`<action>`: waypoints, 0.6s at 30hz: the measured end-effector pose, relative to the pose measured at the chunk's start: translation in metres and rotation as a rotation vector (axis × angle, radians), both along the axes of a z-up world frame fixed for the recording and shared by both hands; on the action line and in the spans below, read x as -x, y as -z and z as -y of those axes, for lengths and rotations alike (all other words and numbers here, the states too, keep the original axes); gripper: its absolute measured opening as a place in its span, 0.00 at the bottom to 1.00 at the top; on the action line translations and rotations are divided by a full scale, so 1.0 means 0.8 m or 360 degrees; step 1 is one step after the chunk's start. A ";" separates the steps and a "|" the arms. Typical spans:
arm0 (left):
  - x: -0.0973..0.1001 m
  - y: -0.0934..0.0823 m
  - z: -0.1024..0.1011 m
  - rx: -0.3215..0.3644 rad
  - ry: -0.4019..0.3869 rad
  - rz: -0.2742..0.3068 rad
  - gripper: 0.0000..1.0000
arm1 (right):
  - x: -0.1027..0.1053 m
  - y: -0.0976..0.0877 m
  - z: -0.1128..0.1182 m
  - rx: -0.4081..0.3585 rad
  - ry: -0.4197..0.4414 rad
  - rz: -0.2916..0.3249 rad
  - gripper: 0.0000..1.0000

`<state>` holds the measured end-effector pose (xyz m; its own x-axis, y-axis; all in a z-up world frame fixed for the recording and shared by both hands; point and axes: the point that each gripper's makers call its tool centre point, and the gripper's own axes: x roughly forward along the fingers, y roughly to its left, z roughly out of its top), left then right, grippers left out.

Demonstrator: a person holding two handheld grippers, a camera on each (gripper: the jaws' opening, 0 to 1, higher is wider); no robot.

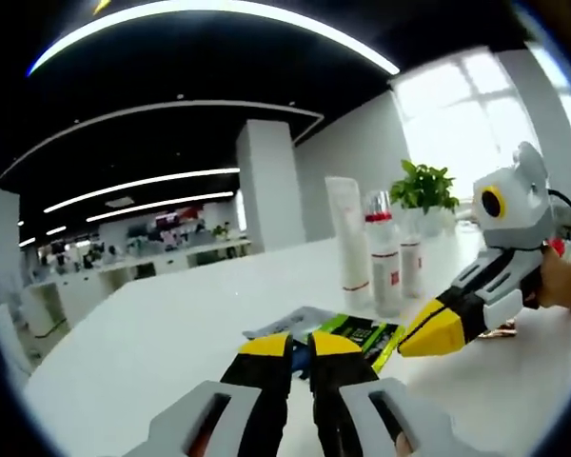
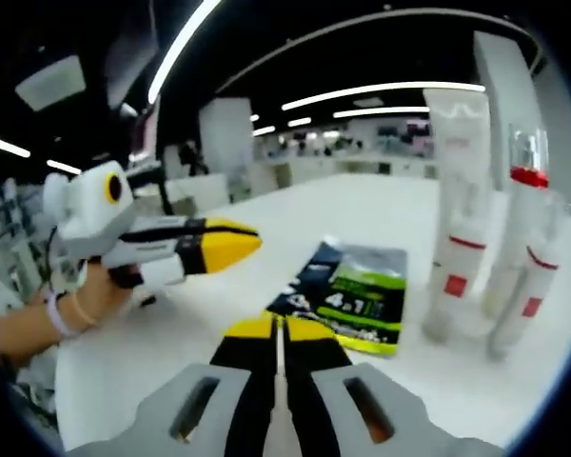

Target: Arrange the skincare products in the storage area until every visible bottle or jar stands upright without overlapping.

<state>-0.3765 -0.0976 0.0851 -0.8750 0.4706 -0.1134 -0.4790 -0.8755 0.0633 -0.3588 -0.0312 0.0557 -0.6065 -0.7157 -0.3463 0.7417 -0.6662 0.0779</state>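
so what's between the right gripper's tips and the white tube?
In the right gripper view, a green-and-black sachet lies flat on the table between the right gripper and the white tube.

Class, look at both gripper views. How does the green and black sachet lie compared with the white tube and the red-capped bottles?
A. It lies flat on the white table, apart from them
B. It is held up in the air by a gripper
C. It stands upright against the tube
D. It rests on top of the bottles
A: the sachet lies flat on the table, while the tube and bottles stand upright beside it.
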 end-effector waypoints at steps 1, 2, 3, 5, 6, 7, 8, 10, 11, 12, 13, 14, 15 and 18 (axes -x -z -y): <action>-0.003 -0.005 -0.001 -0.0019 0.0007 -0.0010 0.04 | -0.002 0.001 0.002 0.0000 -0.0006 0.0008 0.00; -0.006 -0.009 -0.001 -0.0024 0.0016 -0.0022 0.04 | -0.007 0.001 0.005 -0.0002 -0.0024 0.0008 0.00; -0.010 -0.014 -0.002 -0.0029 0.0028 -0.0042 0.04 | -0.010 0.001 0.007 0.0000 -0.0037 0.0007 0.00; -0.017 -0.025 -0.003 -0.0088 0.0078 -0.0048 0.04 | -0.013 -0.001 0.010 0.0011 -0.0060 0.0006 0.00; -0.028 -0.030 -0.006 -0.0106 0.0108 -0.0051 0.04 | -0.015 -0.002 0.013 0.0017 -0.0074 0.0008 0.00; -0.039 -0.032 -0.008 -0.0104 0.0123 -0.0049 0.04 | -0.018 -0.003 0.016 0.0025 -0.0092 0.0011 0.00; -0.046 -0.035 -0.006 -0.0101 0.0127 -0.0043 0.04 | -0.021 -0.005 0.019 0.0037 -0.0111 0.0011 0.00; -0.065 -0.041 0.001 -0.0106 0.0151 -0.0065 0.04 | -0.028 -0.006 0.025 0.0056 -0.0146 0.0016 0.00; -0.074 -0.044 0.009 -0.0104 0.0152 -0.0067 0.04 | -0.033 -0.005 0.028 0.0050 -0.0170 0.0022 0.00; -0.078 -0.044 0.015 -0.0105 0.0144 -0.0055 0.04 | -0.035 -0.004 0.030 0.0047 -0.0182 0.0022 0.00; -0.084 -0.042 0.024 -0.0123 0.0121 -0.0017 0.04 | -0.038 -0.004 0.032 0.0045 -0.0194 0.0018 0.00; -0.091 -0.039 0.033 -0.0170 0.0108 0.0046 0.02 | -0.039 -0.003 0.034 0.0041 -0.0203 0.0018 0.00; -0.099 -0.034 0.039 -0.0209 0.0110 0.0118 0.01 | -0.039 -0.002 0.036 0.0035 -0.0210 0.0024 0.00; -0.114 -0.018 0.059 -0.0336 0.0083 0.0293 0.01 | -0.041 0.002 0.040 0.0016 -0.0233 0.0033 0.00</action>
<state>-0.2849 -0.1445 0.0992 -0.8226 0.5448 -0.1629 -0.5105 -0.8337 -0.2104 -0.3261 -0.0629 0.0540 -0.4880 -0.7994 -0.3505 0.8290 -0.5501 0.1004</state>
